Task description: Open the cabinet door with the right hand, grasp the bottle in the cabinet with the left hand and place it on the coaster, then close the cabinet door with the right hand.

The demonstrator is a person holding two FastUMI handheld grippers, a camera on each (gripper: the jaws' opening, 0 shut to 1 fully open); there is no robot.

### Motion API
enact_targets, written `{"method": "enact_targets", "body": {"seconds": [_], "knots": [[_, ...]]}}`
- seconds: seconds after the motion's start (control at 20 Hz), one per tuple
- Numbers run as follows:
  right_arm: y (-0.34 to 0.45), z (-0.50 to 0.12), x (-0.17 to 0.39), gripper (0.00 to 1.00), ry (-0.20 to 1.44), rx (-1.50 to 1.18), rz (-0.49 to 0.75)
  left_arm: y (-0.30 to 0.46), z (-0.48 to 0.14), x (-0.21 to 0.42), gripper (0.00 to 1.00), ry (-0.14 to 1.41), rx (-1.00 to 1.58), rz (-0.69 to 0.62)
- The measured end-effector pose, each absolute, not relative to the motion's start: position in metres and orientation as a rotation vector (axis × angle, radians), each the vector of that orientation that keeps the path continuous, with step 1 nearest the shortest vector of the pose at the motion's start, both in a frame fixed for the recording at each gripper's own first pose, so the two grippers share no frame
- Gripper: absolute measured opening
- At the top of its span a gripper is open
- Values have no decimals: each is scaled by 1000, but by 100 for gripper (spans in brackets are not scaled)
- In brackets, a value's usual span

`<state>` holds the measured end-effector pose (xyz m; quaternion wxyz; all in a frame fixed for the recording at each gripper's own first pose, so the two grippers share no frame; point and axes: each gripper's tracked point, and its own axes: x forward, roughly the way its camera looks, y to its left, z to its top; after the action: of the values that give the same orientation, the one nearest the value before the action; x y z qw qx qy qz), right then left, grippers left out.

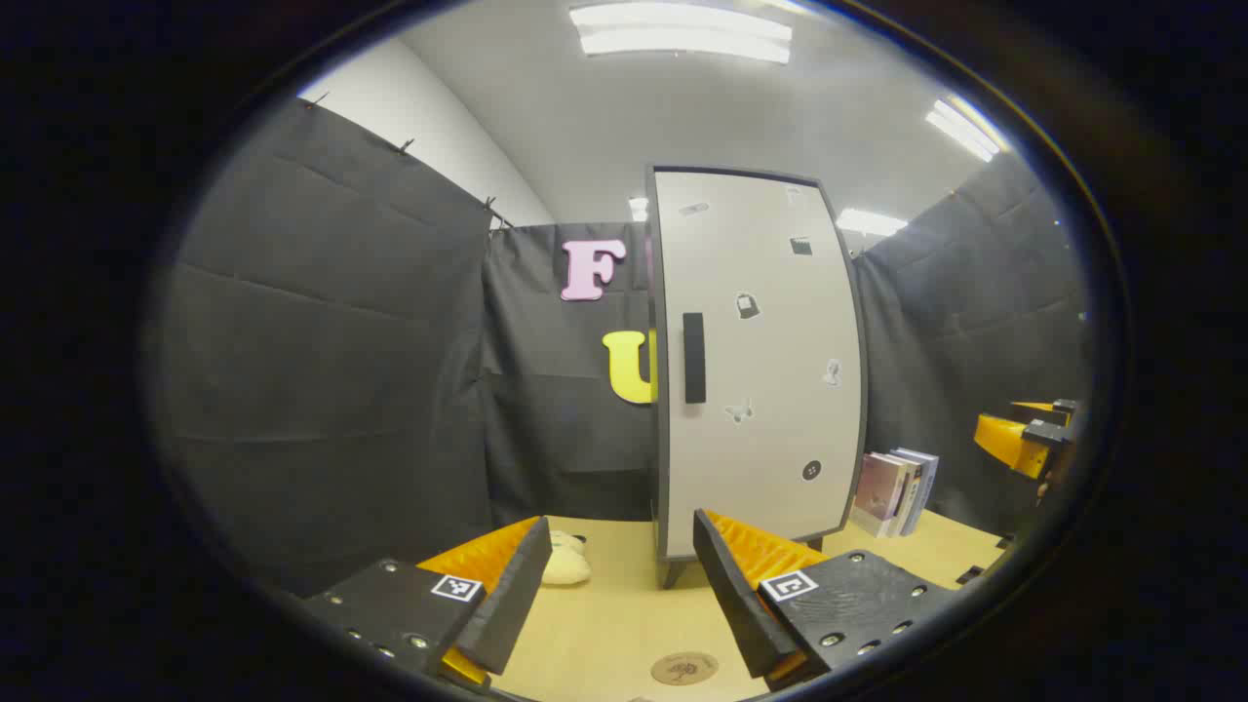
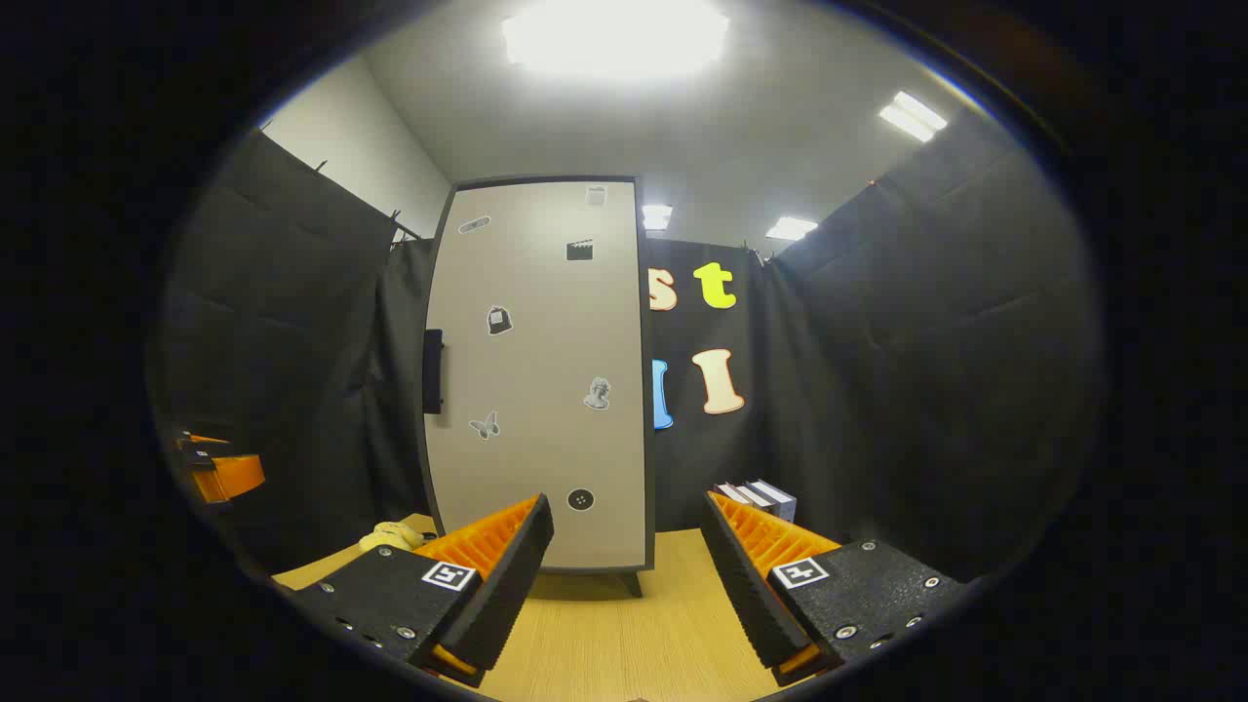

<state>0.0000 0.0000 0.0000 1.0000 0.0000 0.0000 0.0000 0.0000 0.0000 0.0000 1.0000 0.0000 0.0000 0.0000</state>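
In the left gripper view, the left gripper is seen with its fingers spread wide and nothing held, low over a light wooden table. Ahead stands a tall pale cabinet, its door closed and a dark handle near the door's left edge. A round coaster lies bare on the table just in front of the fingers. The bottle is judged to be hidden behind the closed door. In the right gripper view, the right gripper is likewise held wide and empty, well apart from the handle. No step is judged done: opening, moving the bottle and closing all remain.
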Motion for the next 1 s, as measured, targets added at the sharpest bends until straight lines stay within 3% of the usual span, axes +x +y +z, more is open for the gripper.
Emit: {"method": "enact_targets", "body": {"seconds": [1.0], "knots": [[4, -2, 18, 94, 8, 9, 35, 4, 10, 2, 88, -31, 46, 17]]}}
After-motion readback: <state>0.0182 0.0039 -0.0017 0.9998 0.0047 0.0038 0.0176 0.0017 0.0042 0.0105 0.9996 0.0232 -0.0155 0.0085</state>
